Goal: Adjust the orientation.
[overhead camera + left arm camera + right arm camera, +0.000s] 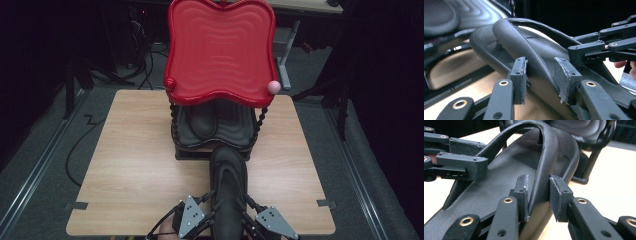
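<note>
A black flip-flop sandal (pixel 229 185) hangs over the front middle of the wooden table (pixel 135 165), toe toward the rack, held from both sides. My left gripper (pixel 212 214) is shut on its left strap; in the left gripper view the pads (pixel 520 75) clamp that strap (pixel 534 57) and the sole's edge. My right gripper (pixel 247 213) is shut on the right strap; in the right gripper view the strap (pixel 544 170) runs between its pads (pixel 557 195). The other gripper reaches in from the side as well: the right gripper (pixel 599 47) and the left gripper (pixel 461 165).
A two-tier rack stands at the table's far middle. Its red wavy top tray (pixel 220 50) has a pink knob (pixel 273 86) at one corner. The black lower tray (pixel 235 125) carries a second black sandal (pixel 202 120). Dark floor and cables surround the table.
</note>
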